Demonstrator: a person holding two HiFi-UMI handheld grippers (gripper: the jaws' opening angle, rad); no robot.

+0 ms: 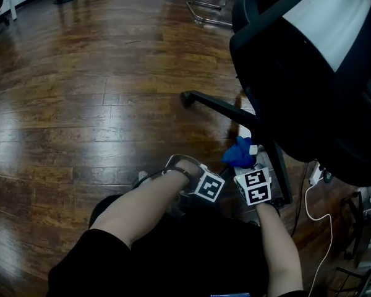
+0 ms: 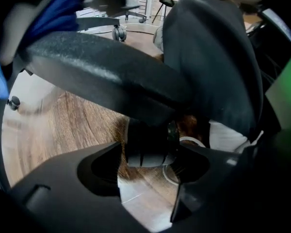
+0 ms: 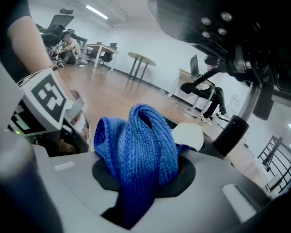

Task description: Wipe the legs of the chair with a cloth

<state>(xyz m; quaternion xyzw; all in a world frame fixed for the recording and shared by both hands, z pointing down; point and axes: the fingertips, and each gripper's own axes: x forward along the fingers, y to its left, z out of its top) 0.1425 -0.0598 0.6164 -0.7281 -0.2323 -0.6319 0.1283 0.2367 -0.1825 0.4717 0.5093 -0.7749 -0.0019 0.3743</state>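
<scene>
A black office chair point(image 1: 309, 73) lies tipped at the right of the head view. One chair leg point(image 1: 216, 106) reaches out to the left over the wooden floor. In the left gripper view a thick black leg point(image 2: 111, 76) crosses the frame. Its caster point(image 2: 148, 147) fills the gap between the jaws of my left gripper point(image 2: 149, 164), which is shut on it. My right gripper point(image 3: 140, 171) is shut on a bunched blue knitted cloth point(image 3: 136, 149). The cloth point(image 1: 240, 153) sits close by the chair's base, just ahead of my right gripper point(image 1: 247, 169). My left gripper point(image 1: 201, 187) is beside it.
A white cable point(image 1: 320, 214) and a plug block point(image 1: 315, 175) lie on the floor at the right. A metal chair base point(image 1: 209, 12) stands at the far top. Seated people point(image 3: 68, 45), tables point(image 3: 141, 59) and another chair point(image 3: 203, 89) are far off.
</scene>
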